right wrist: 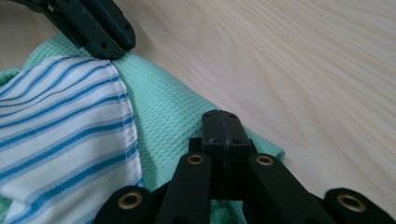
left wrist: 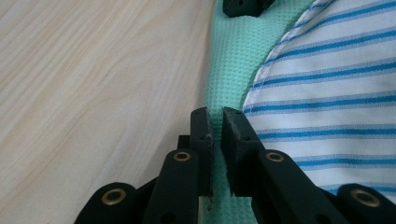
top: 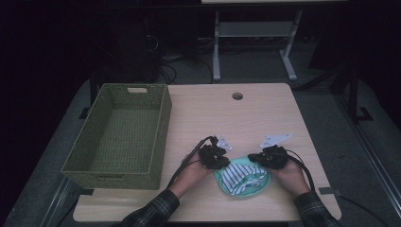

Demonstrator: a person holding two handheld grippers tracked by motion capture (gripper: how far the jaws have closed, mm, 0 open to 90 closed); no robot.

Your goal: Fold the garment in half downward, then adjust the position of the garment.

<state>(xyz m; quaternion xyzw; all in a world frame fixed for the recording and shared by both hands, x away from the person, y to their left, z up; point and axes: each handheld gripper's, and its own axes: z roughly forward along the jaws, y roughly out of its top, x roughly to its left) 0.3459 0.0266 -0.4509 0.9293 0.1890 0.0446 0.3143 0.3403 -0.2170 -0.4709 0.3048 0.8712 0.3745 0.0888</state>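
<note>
A mint-green waffle cloth (top: pixel 261 185) lies near the table's front edge, and on top of it sits a white cloth with blue stripes (top: pixel 241 174). My left gripper (top: pixel 225 162) is at the bundle's left side. In the left gripper view its jaws (left wrist: pixel 216 112) stand a sliver apart with the green cloth (left wrist: pixel 233 60) running between them, beside the striped cloth (left wrist: pixel 327 93). My right gripper (top: pixel 259 161) is at the bundle's right side. Its jaws (right wrist: pixel 220 114) are pressed flat together, low over the green cloth's (right wrist: pixel 163 116) edge; I cannot tell whether a fold is pinched.
A green woven basket (top: pixel 163 123) stands on the table's left half, and nothing shows inside it. A round cable hole (top: pixel 237 96) is near the far edge. Bare wood (top: pixel 222 118) lies beyond the cloths. Table legs and cables are on the dark floor behind.
</note>
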